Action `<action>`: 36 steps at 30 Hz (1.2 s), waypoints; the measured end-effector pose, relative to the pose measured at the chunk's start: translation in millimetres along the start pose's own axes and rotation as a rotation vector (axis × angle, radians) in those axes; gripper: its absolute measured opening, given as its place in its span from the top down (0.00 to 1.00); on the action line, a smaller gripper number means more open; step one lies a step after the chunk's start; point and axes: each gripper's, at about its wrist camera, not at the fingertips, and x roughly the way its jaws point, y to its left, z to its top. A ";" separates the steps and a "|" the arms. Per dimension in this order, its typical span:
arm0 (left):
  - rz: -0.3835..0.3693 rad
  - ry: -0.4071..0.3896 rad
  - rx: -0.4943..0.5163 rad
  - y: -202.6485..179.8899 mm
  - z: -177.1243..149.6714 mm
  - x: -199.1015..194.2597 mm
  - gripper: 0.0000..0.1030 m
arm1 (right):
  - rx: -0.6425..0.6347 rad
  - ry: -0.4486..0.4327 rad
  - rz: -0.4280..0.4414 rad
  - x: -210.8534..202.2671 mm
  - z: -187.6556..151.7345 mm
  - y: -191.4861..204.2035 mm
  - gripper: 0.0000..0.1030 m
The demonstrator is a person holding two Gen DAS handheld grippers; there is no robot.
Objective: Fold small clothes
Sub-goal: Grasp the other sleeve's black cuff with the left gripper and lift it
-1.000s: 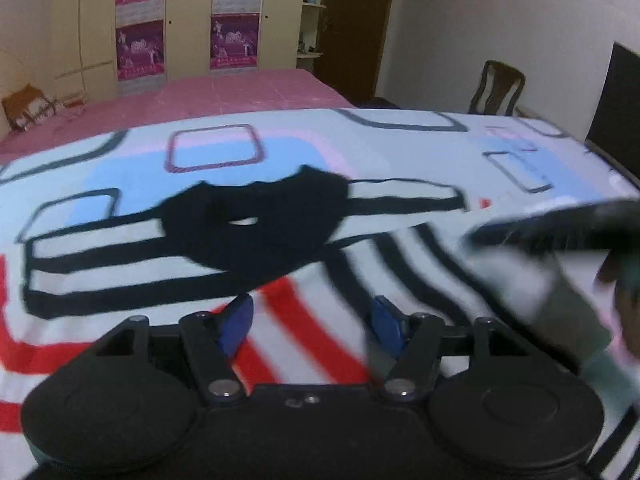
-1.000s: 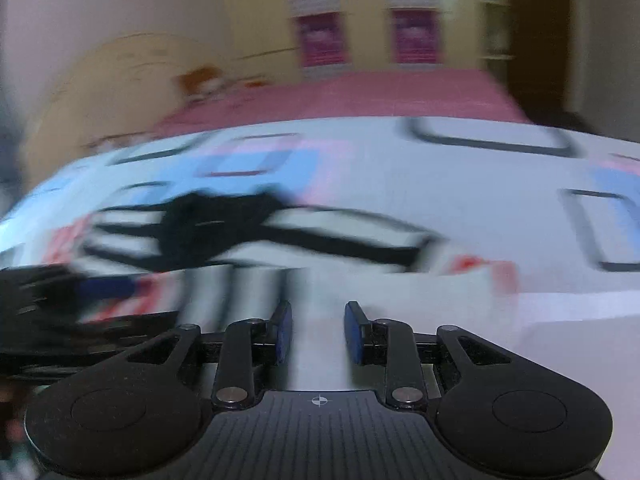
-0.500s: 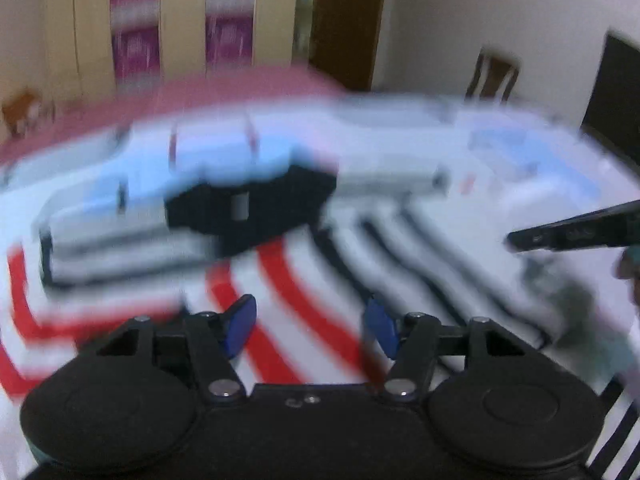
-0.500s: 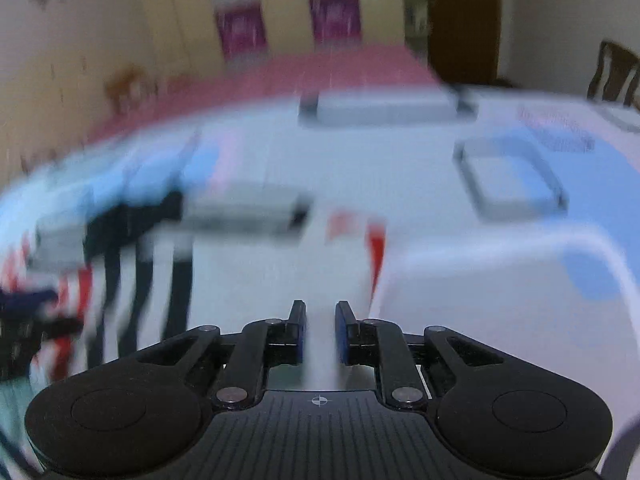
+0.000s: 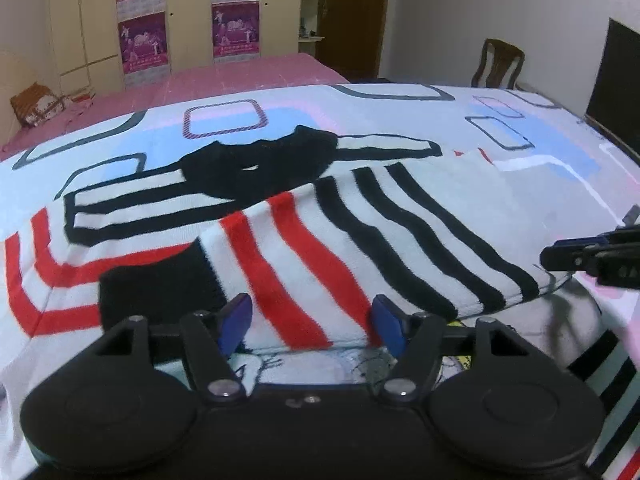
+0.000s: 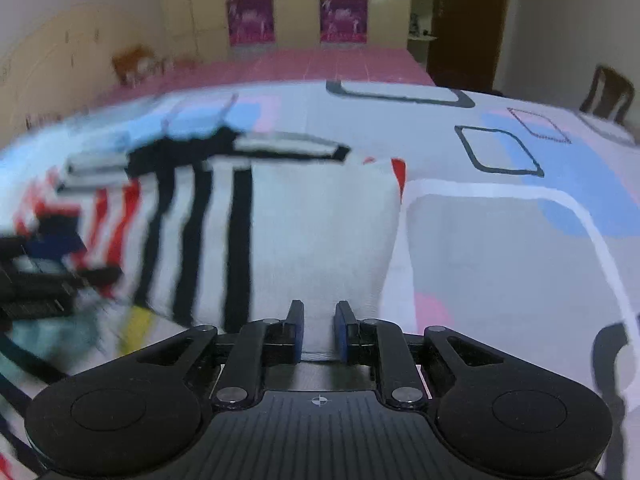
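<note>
A small white sweater (image 5: pixel 360 236) with red and black stripes and a black collar (image 5: pixel 260 164) lies on the patterned bedsheet (image 5: pixel 560 184). One striped part is folded across its middle. My left gripper (image 5: pixel 314 320) is open just above the sweater's near edge, holding nothing. My right gripper (image 6: pixel 319 330) is nearly closed, its jaws pinching the near edge of the sweater's (image 6: pixel 316 240) white part. The right gripper also shows at the right edge of the left wrist view (image 5: pixel 592 256).
A second garment with a cartoon print (image 5: pixel 360 364) lies under the sweater's near edge. A pink bedspread (image 5: pixel 224 76) and wardrobes with purple posters (image 5: pixel 236 28) stand behind. A wooden chair (image 5: pixel 498 62) is at the far right.
The sweater's striped part has been folded across its middle. My right gripper has closed further on the white edge. The left gripper stays open, now nearer the sweater.
</note>
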 end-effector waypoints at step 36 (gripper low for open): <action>0.288 -0.449 -1.289 397.7 -153.0 -171.4 0.94 | 0.127 -0.037 0.040 -12.0 9.6 89.8 0.57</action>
